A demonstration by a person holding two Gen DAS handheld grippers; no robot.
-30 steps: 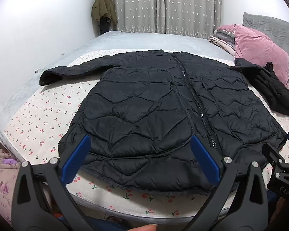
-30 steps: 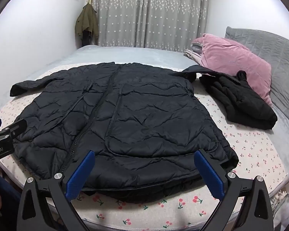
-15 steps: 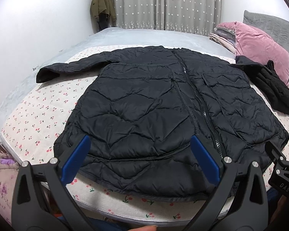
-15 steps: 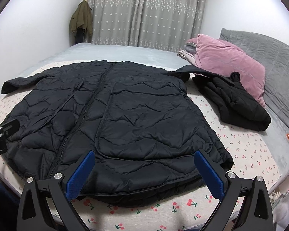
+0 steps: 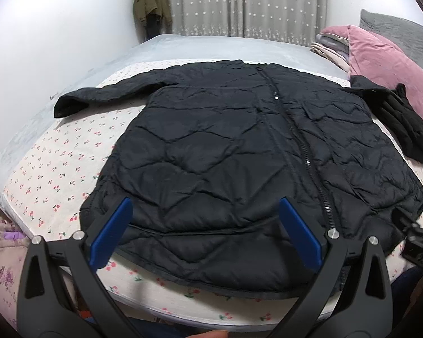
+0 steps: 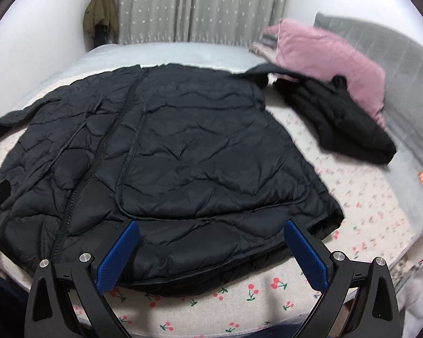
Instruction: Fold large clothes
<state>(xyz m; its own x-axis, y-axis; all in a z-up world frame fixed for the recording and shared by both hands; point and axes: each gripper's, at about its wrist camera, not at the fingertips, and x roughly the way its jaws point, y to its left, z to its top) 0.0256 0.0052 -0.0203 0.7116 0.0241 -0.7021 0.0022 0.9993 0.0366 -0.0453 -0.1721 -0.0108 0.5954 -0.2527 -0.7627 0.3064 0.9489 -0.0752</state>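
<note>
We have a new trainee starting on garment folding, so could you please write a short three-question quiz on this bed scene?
1. True or false: the black quilted coat lies spread flat, front up, with its zipper closed.
2. Multiple choice: what lies against the pink pillow? A) a folded black garment B) a pair of shoes C) an open book
3. Fill in: the left gripper and the right gripper both hover by the coat's hem with jaws ____, holding nothing.

Key: 1 true; 2 A; 3 open
</note>
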